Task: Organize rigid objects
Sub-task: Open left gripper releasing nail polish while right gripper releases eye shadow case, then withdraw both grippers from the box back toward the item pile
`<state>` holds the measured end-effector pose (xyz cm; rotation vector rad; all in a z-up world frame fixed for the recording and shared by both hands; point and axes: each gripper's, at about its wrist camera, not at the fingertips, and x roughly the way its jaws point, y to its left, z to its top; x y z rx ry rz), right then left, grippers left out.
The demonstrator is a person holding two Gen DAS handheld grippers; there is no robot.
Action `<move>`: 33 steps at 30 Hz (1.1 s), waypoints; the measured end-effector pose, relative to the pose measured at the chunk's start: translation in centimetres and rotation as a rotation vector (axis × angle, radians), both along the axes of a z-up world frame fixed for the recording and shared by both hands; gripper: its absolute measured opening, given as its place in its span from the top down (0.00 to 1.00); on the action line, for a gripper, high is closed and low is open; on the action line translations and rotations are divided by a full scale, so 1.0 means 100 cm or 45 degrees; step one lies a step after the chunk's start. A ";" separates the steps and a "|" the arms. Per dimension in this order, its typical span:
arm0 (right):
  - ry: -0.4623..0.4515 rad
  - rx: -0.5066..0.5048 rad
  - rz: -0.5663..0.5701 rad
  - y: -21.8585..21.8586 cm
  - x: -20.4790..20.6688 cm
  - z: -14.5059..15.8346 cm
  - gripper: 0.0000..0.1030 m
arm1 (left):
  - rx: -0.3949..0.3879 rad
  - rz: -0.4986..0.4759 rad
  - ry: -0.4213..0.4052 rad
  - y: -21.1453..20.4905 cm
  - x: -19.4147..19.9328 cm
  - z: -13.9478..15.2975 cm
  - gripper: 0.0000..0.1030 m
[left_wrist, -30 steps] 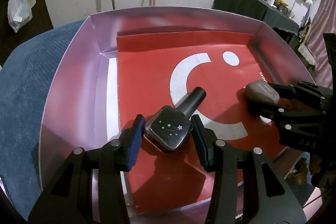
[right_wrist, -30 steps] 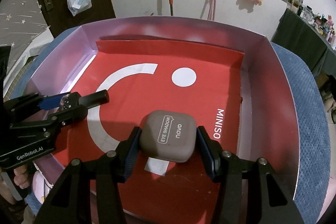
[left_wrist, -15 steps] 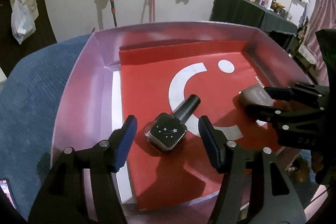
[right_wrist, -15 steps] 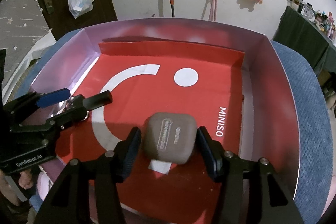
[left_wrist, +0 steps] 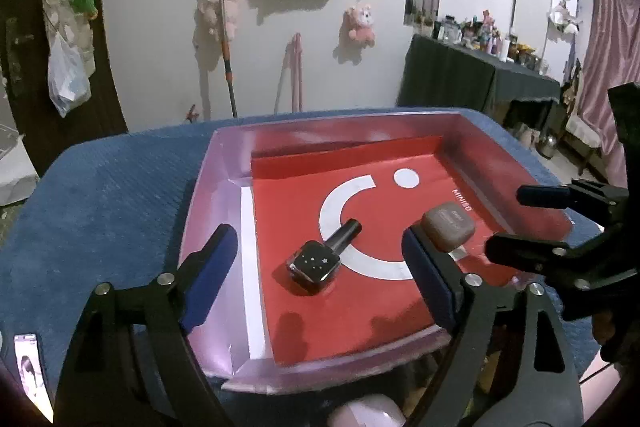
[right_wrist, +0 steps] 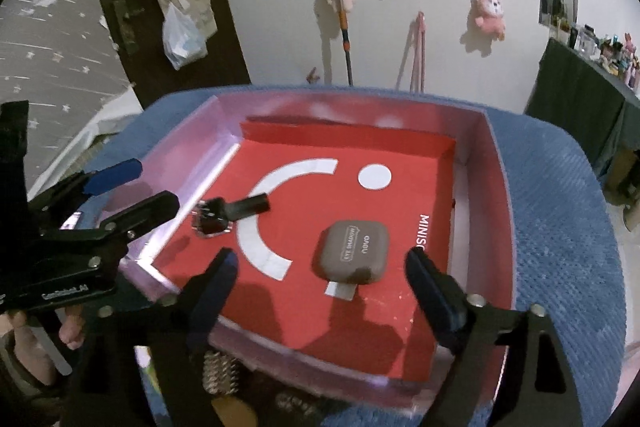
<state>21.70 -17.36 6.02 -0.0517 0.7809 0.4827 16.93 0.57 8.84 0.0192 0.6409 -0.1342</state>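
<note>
A dark nail polish bottle (left_wrist: 320,255) with star marks lies on its side on the red floor of the pink-walled box (left_wrist: 208,211). A brown eye shadow case (right_wrist: 351,251) lies flat to its right; it also shows in the left wrist view (left_wrist: 448,227). My left gripper (left_wrist: 320,271) is open and empty, pulled back above the box's near edge. My right gripper (right_wrist: 320,279) is open and empty, raised behind the case. The bottle also shows in the right wrist view (right_wrist: 224,213).
The box (right_wrist: 480,195) stands on a blue cloth-covered surface (left_wrist: 100,203). A phone (left_wrist: 30,371) lies at the near left of the cloth. A dark table with clutter (left_wrist: 480,67) stands at the back right. Toys and a broom hang on the wall.
Both grippers opened, let go of the bottle and the case, and drew back and up from the box. Both objects now rest on the red floor.
</note>
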 end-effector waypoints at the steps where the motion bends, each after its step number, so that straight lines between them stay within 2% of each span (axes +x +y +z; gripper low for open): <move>1: -0.013 0.010 0.008 -0.001 -0.005 0.003 0.04 | 0.002 0.004 -0.013 0.000 -0.005 0.002 0.09; 3: -0.038 0.024 0.024 -0.003 -0.015 0.008 0.01 | 0.000 0.014 -0.035 0.000 -0.013 0.004 0.07; 9: -0.145 0.034 0.041 -0.009 -0.049 0.018 0.00 | -0.033 0.027 -0.057 0.002 -0.034 0.008 0.07; 18: -0.263 0.063 0.028 -0.020 -0.090 0.023 0.00 | 0.010 0.061 -0.115 -0.004 -0.068 0.005 0.07; 28: -0.279 0.070 0.078 -0.021 -0.133 0.003 0.00 | -0.016 0.076 -0.080 -0.001 -0.090 -0.007 0.07; 33: -0.239 0.057 0.121 -0.016 -0.149 -0.015 0.00 | -0.059 0.084 -0.036 0.004 -0.097 -0.018 0.07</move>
